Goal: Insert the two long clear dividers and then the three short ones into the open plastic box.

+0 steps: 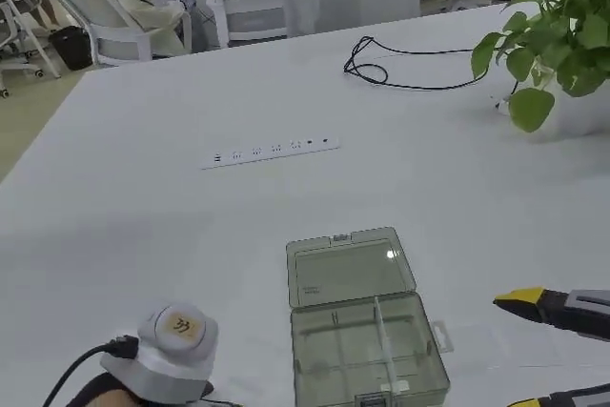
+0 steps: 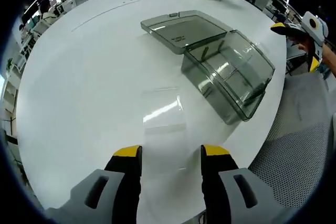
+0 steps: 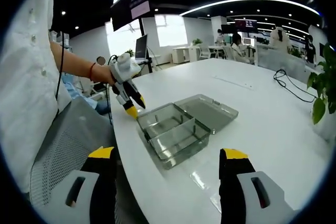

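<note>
Our left gripper (image 2: 171,153) stands open, with nothing between its yellow-tipped jaws. Thin clear dividers (image 2: 164,109) lie flat on the glossy white table (image 2: 79,87) just ahead. Our right gripper (image 3: 168,154) gapes wider, also empty. Between them sits the smoky rectangular plastic box (image 3: 181,153), its lid (image 3: 207,111) folded back flat and one clear partition (image 3: 168,128) standing inside. Our left forearm (image 3: 73,62) reaches out, tilting its gripper down beside the box's corner.
</note>
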